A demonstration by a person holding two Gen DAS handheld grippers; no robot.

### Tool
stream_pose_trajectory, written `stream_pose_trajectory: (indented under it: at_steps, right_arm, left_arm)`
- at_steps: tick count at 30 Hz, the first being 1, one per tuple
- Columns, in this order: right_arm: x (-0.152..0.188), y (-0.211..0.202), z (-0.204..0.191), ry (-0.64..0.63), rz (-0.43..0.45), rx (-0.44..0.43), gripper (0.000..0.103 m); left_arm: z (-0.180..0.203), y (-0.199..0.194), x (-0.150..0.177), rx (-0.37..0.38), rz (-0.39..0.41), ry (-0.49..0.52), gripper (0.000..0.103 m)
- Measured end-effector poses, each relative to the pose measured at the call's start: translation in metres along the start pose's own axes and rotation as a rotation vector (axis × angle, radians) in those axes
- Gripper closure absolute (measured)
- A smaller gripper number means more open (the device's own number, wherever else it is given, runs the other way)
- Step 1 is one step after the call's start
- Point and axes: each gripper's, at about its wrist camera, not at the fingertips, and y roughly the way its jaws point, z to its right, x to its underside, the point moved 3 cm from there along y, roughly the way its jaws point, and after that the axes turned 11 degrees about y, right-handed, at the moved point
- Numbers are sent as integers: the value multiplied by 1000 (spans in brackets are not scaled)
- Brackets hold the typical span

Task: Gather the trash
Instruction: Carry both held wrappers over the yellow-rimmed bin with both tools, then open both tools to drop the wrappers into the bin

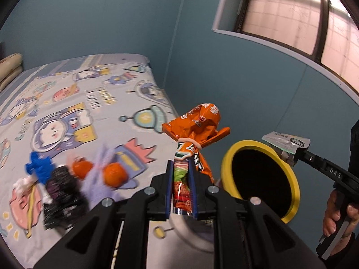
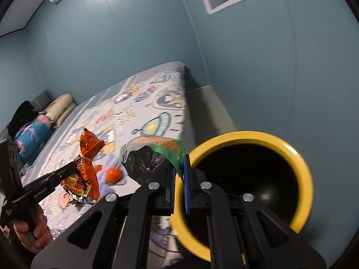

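My left gripper [image 1: 181, 179] is shut on an orange snack bag [image 1: 197, 130] tied with a rubber band, held up just left of a yellow-rimmed black bin [image 1: 226, 168]. My right gripper [image 2: 179, 174] is shut on a green and silver wrapper [image 2: 154, 150], held at the left rim of the bin [image 2: 307, 179]. In the left wrist view the right gripper [image 1: 289, 154] with the wrapper [image 1: 287, 142] is above the bin's far rim. In the right wrist view the left gripper [image 2: 75, 168] holds the orange bag [image 2: 89, 157] over the bed.
A bed with a cartoon-print sheet [image 1: 74, 103] holds two oranges [image 1: 114, 174], a blue item [image 1: 38, 168], dark cloth [image 1: 62, 192] and purple cloth [image 1: 98, 179]. Pillows [image 2: 60, 109] lie at its head. Blue walls and a window [image 1: 291, 11] stand behind.
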Motion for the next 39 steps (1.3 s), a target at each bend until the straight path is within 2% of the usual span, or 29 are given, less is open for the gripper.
stream_pose_trajectory:
  at_steps: [8,16,27,33,35,36,38,39]
  right_arm:
    - [-14,-10,49,64,35,105,97]
    - [-26,-9,90,140,33,170,97]
    - [-60,-2,88,122,-43,231,97]
    - [-65,-1,88,106,-54,266,96]
    - [-63,0,89,103,-70,275,96]
    - [-63,2,89,108,-77,275,95]
    - [-63,3,89,106,-91,283,83]
    - [-63,3,89,107,-90,279,69]
  left_arm:
    - [52,48,-15,81,-39,52,91]
    - [102,84,-8,142,-107,96,91]
    - [145,135,13,196,-218,113,91]
    - [151,144,16,215,-232,109,90]
    - [152,143,15,220,-229,106,88]
    - [152,142,15,223,-226,104,84]
    - [151,143,15,221,-221,102,71]
    - [150,142,15,215,-216,101,63]
